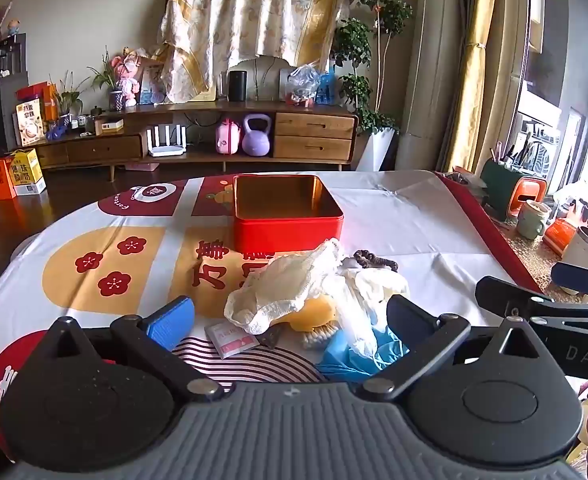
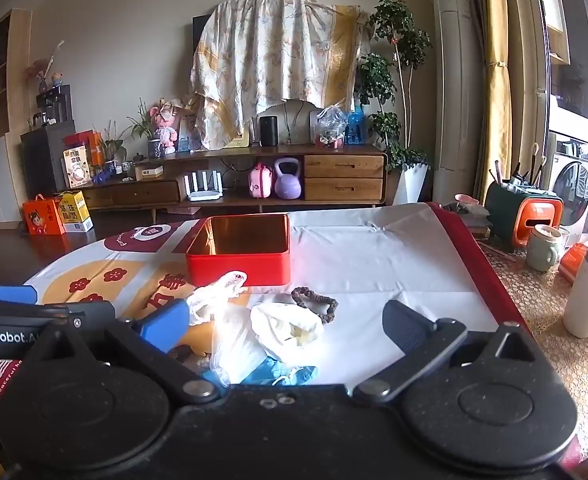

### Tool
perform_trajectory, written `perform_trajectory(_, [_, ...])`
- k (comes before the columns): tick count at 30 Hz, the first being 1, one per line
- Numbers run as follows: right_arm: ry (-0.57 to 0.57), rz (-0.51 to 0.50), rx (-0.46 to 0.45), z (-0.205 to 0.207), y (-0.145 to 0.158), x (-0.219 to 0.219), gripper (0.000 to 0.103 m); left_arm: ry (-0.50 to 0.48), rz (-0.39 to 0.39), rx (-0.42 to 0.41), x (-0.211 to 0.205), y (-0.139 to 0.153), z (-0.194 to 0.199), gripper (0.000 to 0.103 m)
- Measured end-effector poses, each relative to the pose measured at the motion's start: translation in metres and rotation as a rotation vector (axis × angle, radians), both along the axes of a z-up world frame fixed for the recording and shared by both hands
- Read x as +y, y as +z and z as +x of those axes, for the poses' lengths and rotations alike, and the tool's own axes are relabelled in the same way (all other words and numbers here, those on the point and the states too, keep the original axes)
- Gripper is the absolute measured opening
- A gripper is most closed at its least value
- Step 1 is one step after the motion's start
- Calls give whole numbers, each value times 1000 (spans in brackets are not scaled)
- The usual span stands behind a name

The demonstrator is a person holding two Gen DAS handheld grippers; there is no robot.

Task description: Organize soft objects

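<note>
I have both sets of jaws spread as wide as they go and holding nothing, the left gripper (image 1: 289,316) and the right gripper (image 2: 285,324) each tipped down at the heap of soft things (image 1: 318,300) on the near part of the worktop (image 1: 414,220). The red tin (image 1: 285,212) sits open and empty just beyond the heap, slightly to its left. On top of the heap lies a crumpled white cloth (image 1: 285,288), to its right a pale bag (image 2: 285,326), a blue glove (image 1: 358,352) at the near edge, and a dark scrunchie (image 2: 316,304) at the far right side. I judge the first pick is still to come. To do it well I would take the topmost white cloth, sinking one jaw on each side of a raised fold so the pads bite fabric, not the tablecloth (image 1: 105,264) beneath. I'd lift slowly, since the pieces overlap and may drag a neighbour along, and clear the tin's near wall before letting go
</note>
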State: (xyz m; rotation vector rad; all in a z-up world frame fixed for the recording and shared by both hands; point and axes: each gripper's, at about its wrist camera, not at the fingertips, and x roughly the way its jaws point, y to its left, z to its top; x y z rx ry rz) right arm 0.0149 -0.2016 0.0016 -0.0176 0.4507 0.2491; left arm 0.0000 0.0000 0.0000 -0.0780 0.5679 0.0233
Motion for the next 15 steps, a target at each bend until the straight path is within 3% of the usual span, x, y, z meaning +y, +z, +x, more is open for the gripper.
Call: perform_trajectory(15, [1,4,3,-1,1,0,103,-11,-14,-21,0,-2,1,103])
